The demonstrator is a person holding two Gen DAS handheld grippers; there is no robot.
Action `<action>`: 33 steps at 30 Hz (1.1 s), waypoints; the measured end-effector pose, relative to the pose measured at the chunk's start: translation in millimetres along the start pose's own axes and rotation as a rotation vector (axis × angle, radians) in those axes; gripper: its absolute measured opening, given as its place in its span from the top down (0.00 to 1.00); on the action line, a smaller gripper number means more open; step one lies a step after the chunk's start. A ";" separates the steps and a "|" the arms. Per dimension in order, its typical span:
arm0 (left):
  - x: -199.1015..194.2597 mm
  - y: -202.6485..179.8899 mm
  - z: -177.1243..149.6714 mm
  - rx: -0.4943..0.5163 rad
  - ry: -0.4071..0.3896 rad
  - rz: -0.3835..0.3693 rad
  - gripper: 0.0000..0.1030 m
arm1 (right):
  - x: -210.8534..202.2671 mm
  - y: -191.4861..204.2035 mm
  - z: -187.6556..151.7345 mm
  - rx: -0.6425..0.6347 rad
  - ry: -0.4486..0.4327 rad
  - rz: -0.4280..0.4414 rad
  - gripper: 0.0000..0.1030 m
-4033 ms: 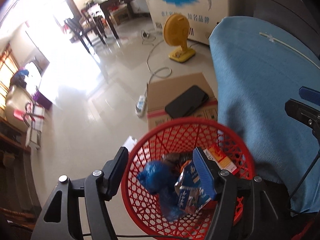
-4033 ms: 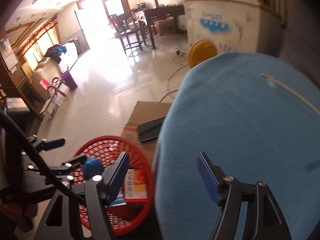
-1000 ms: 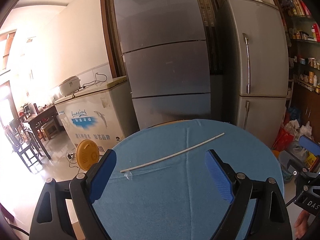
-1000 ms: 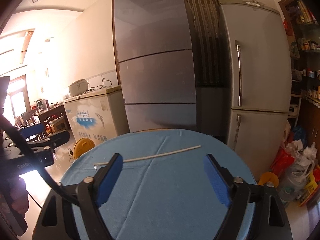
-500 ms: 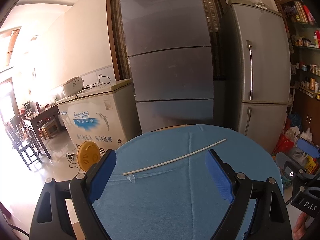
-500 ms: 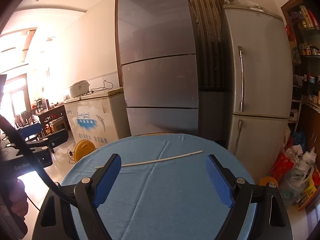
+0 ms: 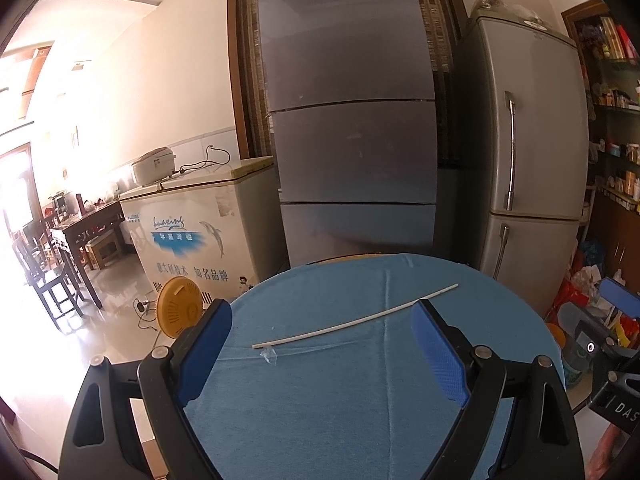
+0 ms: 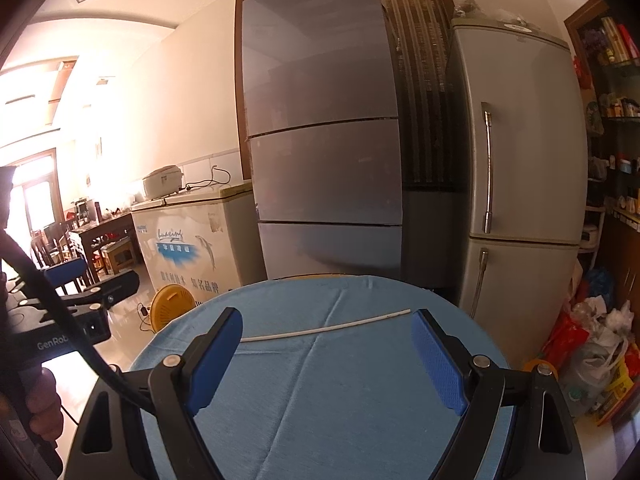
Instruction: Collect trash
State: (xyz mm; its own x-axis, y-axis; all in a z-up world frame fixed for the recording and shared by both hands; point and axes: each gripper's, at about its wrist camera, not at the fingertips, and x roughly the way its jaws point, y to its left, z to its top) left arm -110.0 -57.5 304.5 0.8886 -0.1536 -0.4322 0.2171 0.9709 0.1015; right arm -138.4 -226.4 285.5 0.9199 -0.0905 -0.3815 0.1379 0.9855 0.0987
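Step in hand: you are lining up on the last piece of trash in sight on the table (image 7: 360,420), judging by how both grippers face it; nothing is picked up yet.
Trash: a thin white stick (image 7: 356,322) lies flat on the blue tablecloth (image 8: 340,400), toward the far half, running from near left to far right, with a small clear scrap (image 7: 269,355) just beside its left end.
Left gripper (image 7: 322,354): your fingers stand wide apart and empty; the stick shows between them but farther off, untouched.
Right gripper (image 8: 328,360): also wide and empty, aimed at the same stick, which lies beyond the pads.
Next move: pick one gripper, I'd say, and carry it forward and down until the pads straddle the stick across its length, then close. It is thin and lies flat on cloth, so the tips likely need to reach the fabric.
Risk: the stick may roll or slip out; the cloth may bunch.
Surroundings: two refrigerators (image 8: 324,140) and a chest freezer (image 7: 192,232) stand beyond the table.
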 end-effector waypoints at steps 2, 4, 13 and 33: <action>-0.2 2.4 0.1 -0.004 -0.001 0.001 0.11 | 0.1 3.3 0.9 -0.009 0.001 -0.002 0.14; 0.3 4.4 -0.2 -0.009 0.000 0.001 0.11 | 0.3 5.1 1.4 -0.016 0.001 -0.004 0.14; -0.4 13.3 -0.5 -0.033 -0.004 0.000 0.11 | -5.1 17.4 4.8 -0.037 -0.010 -0.010 0.14; -33.3 20.6 -2.6 -0.049 -0.060 -0.001 0.11 | -32.6 30.6 12.9 -0.067 -0.071 -0.014 0.14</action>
State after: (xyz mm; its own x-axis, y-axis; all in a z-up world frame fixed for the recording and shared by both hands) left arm -136.2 -31.9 318.7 0.9112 -0.1640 -0.3779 0.1993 0.9783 0.0560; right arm -159.4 -195.2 312.8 0.9420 -0.1123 -0.3163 0.1287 0.9912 0.0312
